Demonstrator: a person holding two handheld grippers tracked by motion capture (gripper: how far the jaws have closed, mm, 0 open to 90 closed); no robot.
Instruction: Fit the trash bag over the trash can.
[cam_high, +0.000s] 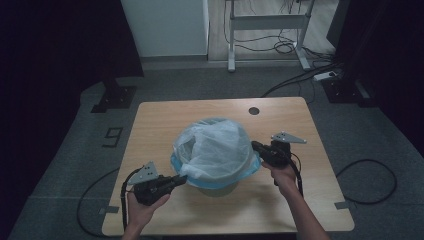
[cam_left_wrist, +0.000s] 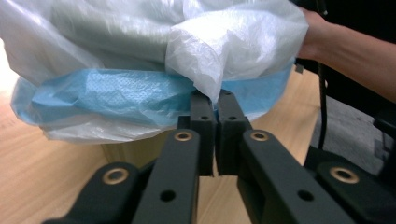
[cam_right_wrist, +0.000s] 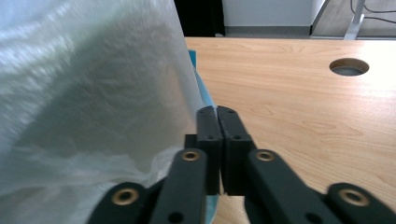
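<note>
Centrally placed on the wooden table (cam_high: 160, 120): one round bin (cam_high: 216, 186), pale-walled, standing upright. Contents: a white translucent bag (cam_high: 216, 147), billowed up above the rim and bunched; a blue liner (cam_high: 250, 170) folded out over the rim beneath it. What lies inside the bags cannot be told.

Left gripper (cam_high: 181, 179): at the bin's near-left side, jaws drawn together, pinching a hanging fold of the white bag where it meets the blue liner, as its own view shows (cam_left_wrist: 215, 100).

Right gripper (cam_high: 256, 147): at the bin's right side, jaws pressed together against the bag's edge (cam_right_wrist: 217, 112); whether film lies between the pads cannot be told.

Margins: bare tabletop all round the bin, widest at the far side, where a round cable hole (cam_high: 254, 110) sits near the far edge. Grey floor (cam_high: 350, 135) beyond, with loose cables (cam_high: 372, 182).
</note>
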